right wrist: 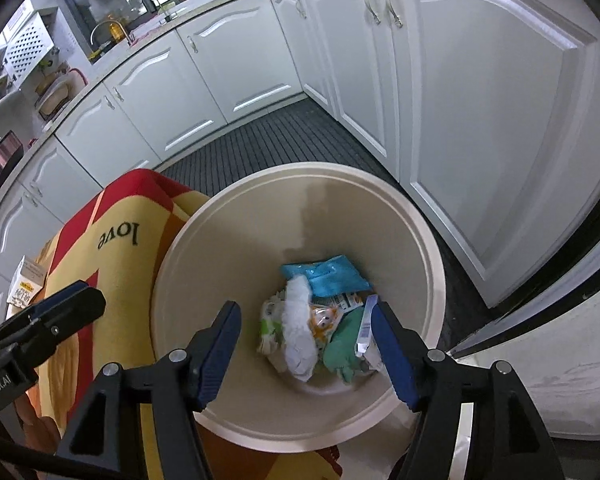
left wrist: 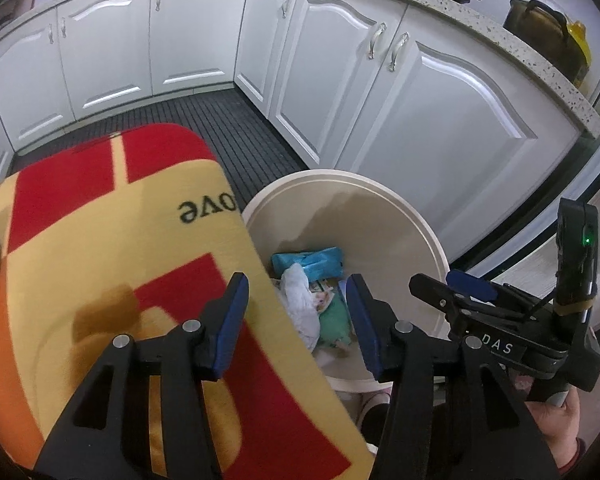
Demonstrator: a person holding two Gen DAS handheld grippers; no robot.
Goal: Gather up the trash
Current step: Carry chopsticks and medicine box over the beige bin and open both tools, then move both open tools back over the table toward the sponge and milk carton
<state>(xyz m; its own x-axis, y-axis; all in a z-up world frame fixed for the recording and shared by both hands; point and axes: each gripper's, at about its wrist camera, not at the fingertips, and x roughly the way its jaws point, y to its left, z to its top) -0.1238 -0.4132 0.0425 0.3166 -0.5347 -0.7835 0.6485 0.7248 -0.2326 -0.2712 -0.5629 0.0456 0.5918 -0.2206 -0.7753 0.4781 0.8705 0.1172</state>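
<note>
A beige round trash bin (right wrist: 428,248) stands on the floor and holds several pieces of trash: a blue packet (right wrist: 328,276), white crumpled tissue (right wrist: 298,336), a green wrapper (right wrist: 344,350) and printed wrappers. My right gripper (right wrist: 306,346) is open and empty, right above the bin's mouth. My left gripper (left wrist: 298,316) is open and empty, over the edge of a red and yellow cloth surface (left wrist: 120,248) next to the bin (left wrist: 412,224). The right gripper also shows in the left wrist view (left wrist: 460,288). The left gripper shows at the left of the right wrist view (right wrist: 60,312).
White kitchen cabinets (right wrist: 480,92) wrap around the corner behind the bin. A dark slatted mat (right wrist: 268,140) covers the floor. A small carton (right wrist: 26,284) lies on the cloth surface at the left. Pots (left wrist: 548,36) stand on the counter.
</note>
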